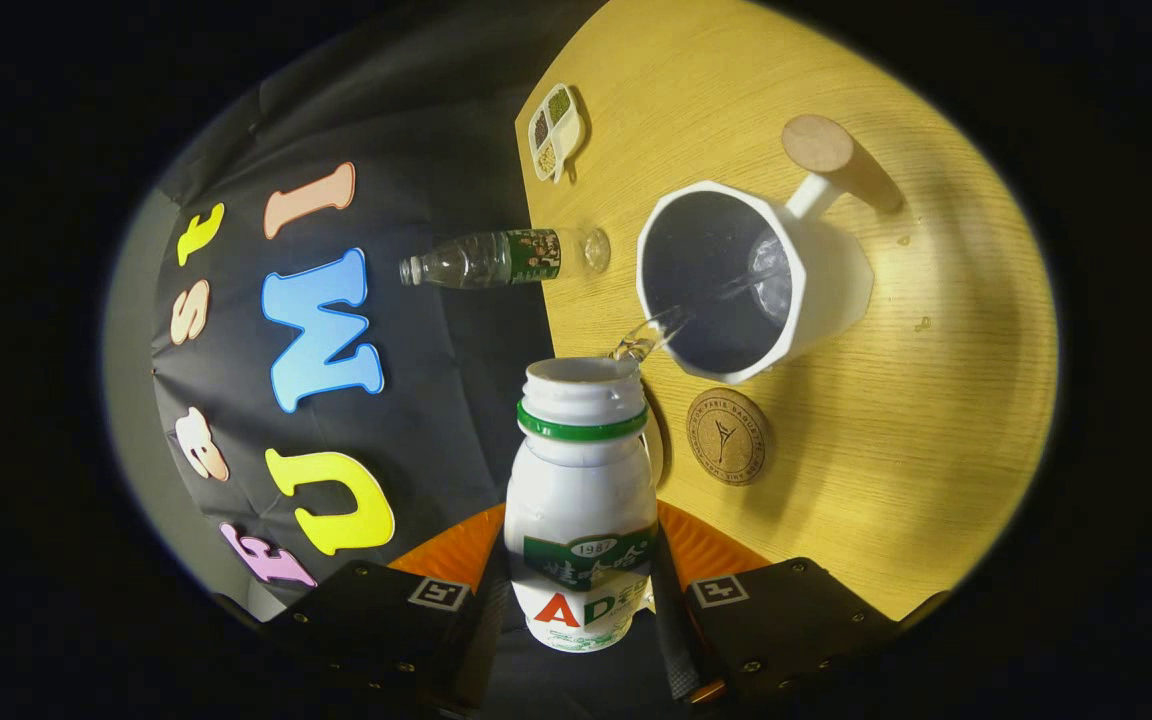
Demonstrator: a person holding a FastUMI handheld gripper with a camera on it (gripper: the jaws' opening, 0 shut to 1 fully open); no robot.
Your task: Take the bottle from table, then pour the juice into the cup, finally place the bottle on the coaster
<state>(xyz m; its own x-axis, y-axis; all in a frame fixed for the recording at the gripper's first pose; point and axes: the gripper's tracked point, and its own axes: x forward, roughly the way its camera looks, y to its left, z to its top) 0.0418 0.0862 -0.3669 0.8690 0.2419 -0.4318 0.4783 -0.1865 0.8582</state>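
Observation:
My gripper (581,585) is shut on a white juice bottle (582,470) with a green neck ring and a green and red label; both fingers press on its lower body. The view is rolled, so the bottle is tipped sideways over the wooden table (936,420). A thin clear stream (661,330) leaves the bottle's open mouth and runs into the white faceted cup (826,270), which has a round wooden handle (826,150). A round cork coaster (728,436) lies on the table just beside the cup, close to the bottle's neck.
A clear plastic water bottle (501,258) with a green label stands at the table's edge beyond the cup. A small divided dish (554,130) with seeds sits further along that edge. A few drops (921,323) lie on the wood past the cup.

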